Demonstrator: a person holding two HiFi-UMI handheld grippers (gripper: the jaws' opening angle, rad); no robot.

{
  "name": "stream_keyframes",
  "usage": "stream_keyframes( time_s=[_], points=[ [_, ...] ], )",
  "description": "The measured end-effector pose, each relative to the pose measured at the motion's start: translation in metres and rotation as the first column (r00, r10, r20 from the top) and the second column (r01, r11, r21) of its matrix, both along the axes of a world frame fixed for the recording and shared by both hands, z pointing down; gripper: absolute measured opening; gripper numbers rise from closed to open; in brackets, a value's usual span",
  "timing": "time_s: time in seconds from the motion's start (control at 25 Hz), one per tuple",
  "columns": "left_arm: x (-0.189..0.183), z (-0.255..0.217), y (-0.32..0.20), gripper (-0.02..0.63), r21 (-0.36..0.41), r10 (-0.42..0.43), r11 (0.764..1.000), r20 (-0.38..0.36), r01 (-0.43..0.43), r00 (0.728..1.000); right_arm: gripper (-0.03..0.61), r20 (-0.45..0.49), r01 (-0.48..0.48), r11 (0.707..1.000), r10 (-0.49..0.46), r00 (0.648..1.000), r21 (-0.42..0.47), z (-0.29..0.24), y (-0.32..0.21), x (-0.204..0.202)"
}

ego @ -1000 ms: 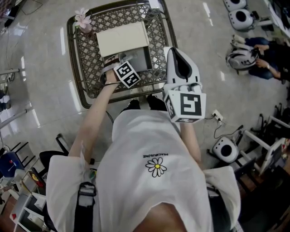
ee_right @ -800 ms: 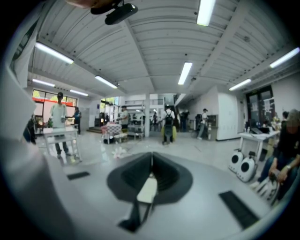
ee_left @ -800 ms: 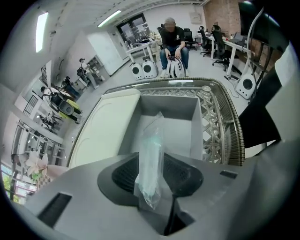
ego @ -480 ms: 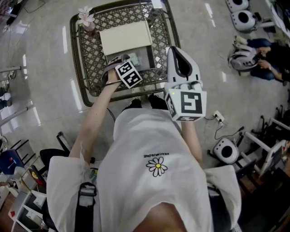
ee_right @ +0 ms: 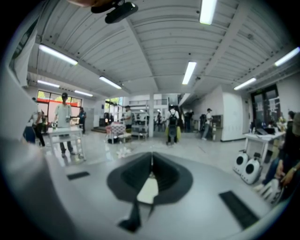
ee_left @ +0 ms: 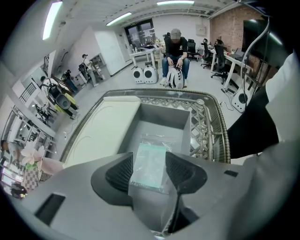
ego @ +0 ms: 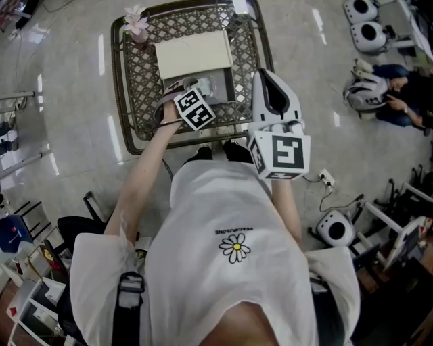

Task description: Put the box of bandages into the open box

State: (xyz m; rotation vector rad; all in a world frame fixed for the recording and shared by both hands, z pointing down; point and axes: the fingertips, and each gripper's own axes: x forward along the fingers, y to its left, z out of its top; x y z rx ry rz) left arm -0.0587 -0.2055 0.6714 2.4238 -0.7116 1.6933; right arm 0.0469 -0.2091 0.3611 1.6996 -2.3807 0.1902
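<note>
The open grey box stands on a lattice table, its cream lid lying flat to the left. A pale green bandage pack in a clear bag lies on the box floor. My left gripper hovers just above it, open, pads apart on either side and not pressing it. From the head view the left gripper sits over the box at its near edge. My right gripper is raised off the table's right side; its jaws are shut with nothing between them and point out at the room.
A pink flower in a small pot stands at the table's far left corner. A person sits on the floor with a backpack to the right. White round machines and a power strip lie on the floor.
The left gripper stays over the open box; a pale pack now shows on the box floor beside it. The right gripper has barely moved.
</note>
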Motion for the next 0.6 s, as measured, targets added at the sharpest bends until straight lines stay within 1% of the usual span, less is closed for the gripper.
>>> stream_keyframes(
  time_s=[0.2, 0.28, 0.36, 0.48, 0.6],
  points=[
    [0.002, -0.019, -0.013, 0.233, 0.016, -0.069, 0.997, -0.066, 0.070, 0.995, 0.031, 0.001, 0.026, 1.000, -0.026, 1.000, -0.003, 0.001, -0.001, -0.006],
    [0.003, -0.030, -0.021, 0.233, 0.033, -0.094, 0.995, -0.090, 0.097, 0.992, 0.031, 0.001, 0.035, 0.999, -0.035, 0.999, -0.002, 0.000, -0.003, -0.007],
    [0.005, -0.045, -0.031, 0.233, 0.062, -0.126, 0.989, -0.130, 0.134, 0.984, 0.031, 0.003, 0.043, 0.999, -0.043, 0.999, 0.003, -0.001, -0.005, -0.009],
    [0.006, -0.078, -0.050, 0.218, 0.122, -0.180, 0.970, -0.221, 0.210, 0.959, 0.031, 0.010, 0.053, 0.999, -0.053, 0.999, 0.012, -0.003, -0.008, -0.012],
    [0.005, -0.119, -0.068, 0.191, 0.160, -0.226, 0.944, -0.324, 0.288, 0.919, 0.031, 0.012, 0.066, 0.998, -0.067, 0.998, 0.021, -0.007, -0.010, -0.016]
  ],
)
